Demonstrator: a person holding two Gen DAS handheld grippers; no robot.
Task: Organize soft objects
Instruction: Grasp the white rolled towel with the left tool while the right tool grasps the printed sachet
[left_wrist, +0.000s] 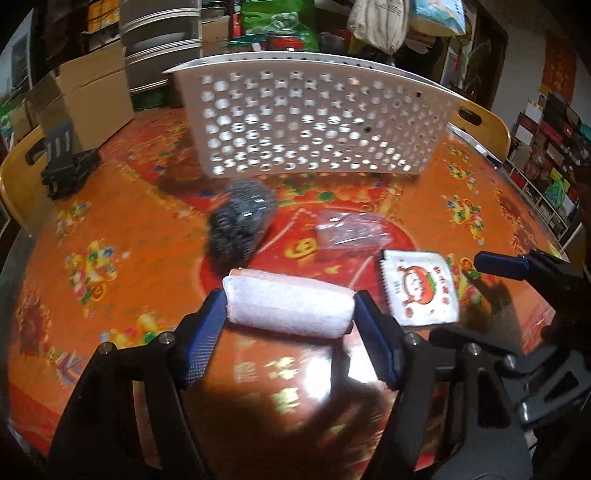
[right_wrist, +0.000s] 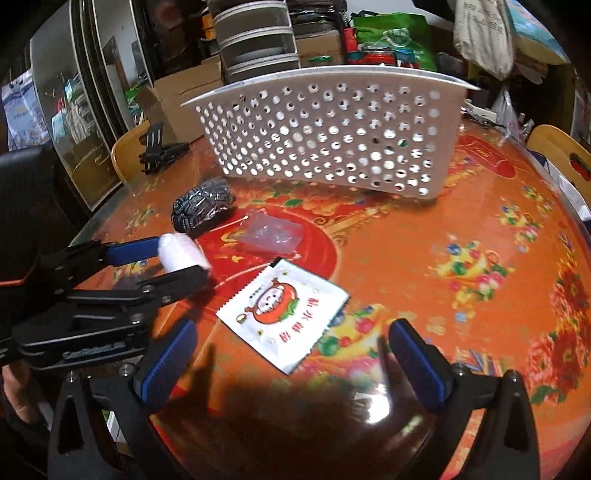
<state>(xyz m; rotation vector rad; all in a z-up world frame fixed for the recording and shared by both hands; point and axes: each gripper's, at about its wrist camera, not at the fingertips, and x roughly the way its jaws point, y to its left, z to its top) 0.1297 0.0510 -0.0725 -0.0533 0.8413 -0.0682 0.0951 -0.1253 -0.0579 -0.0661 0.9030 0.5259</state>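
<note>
left gripper (left_wrist: 290, 325): jaws roughly half open, blue pads bracketing the two short ends of the white sponge (left_wrist: 288, 308). They look like they're touching the ends, but whether it's actually squeezing yet, can't tell from here.

right gripper (right_wrist: 291, 363): jaws spread wide, nothing in them, hovering just short of the white sachet (right_wrist: 284, 314).

where the sponge is: on the orange tablecloth (right_wrist: 424, 251), at about 6 o'clock from the perforated white basket (left_wrist: 314, 122), with the steel scourer (left_wrist: 242, 221) between the two, a bit toward 11 o'clock of the sponge. Sachet sits right at its 3 o'clock.

other bits: crinkly clear plastic bag (left_wrist: 351, 230) at about 1 o'clock from the sponge.

sponge axis: long axis runs pretty much 9 to 3 across the left wrist view, right end dipped slightly toward 4, lying flat. So the grip is along its length, end to end.

how I'd do this step: it's squishy, so close gently until the ends just give, keep the pads centred on the end faces so it doesn't bow or pop out, then lift straight up before heading for the basket at 12.

risk: an endwise grip on a soft block buckles easily if overdone.
</note>
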